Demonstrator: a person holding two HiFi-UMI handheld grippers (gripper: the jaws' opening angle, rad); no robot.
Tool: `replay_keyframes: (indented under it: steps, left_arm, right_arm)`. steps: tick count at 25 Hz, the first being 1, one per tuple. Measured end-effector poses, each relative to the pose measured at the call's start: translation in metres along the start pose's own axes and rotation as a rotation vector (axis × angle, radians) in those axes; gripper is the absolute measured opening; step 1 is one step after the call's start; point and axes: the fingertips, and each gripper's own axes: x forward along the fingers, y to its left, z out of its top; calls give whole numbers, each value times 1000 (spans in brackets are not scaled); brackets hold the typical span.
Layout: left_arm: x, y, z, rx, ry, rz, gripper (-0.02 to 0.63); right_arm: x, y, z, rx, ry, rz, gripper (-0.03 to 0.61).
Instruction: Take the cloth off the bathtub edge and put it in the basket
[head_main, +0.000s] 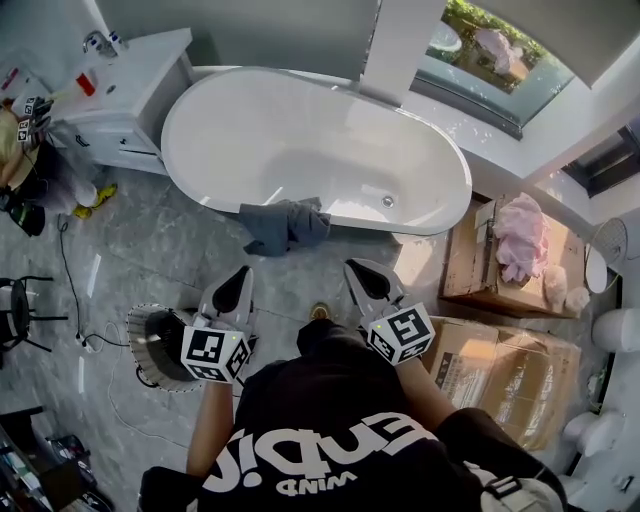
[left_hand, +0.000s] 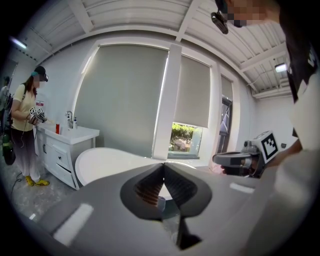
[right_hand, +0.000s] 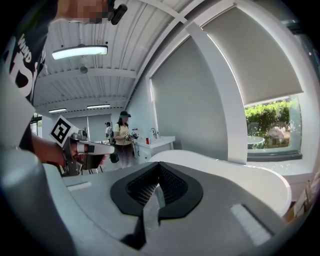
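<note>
A white vanity cabinet (head_main: 130, 90) is standing against the wall, and a person (left_hand: 24, 120) is standing just beside it. A cardboard box (head_main: 468, 265) is carrying a pink bundle (head_main: 522, 238), with a second box (head_main: 510, 375) lying alongside. A window (left_hand: 185, 137) is showing greenery under a part-lowered blind (left_hand: 195, 90).

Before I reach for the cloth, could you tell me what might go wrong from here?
The left gripper and right gripper are both shut and empty; unopened, they may just push the cloth.
The cloth only drapes over the bathtub edge, so a nudge could slide it off.
The basket sits partly hidden below the left gripper; a drop might miss.
</note>
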Motion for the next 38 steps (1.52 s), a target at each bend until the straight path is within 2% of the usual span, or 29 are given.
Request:
replay_keyframes:
  steps: [6, 15, 26, 38]
  left_arm:
    - [36, 11, 7, -17, 5, 26, -2]
    - [68, 28, 14, -13, 20, 21, -3]
    - [129, 70, 36, 5, 36, -91, -3]
    - [173, 126, 59, 44, 30, -186, -2]
  right_arm:
    - [28, -24, 5, 1, 14, 48, 9]
    - [62, -46, 3, 24, 31, 53, 9]
    - [122, -70, 24, 29, 35, -23, 9]
    - [189, -70, 51, 12, 20, -73, 9]
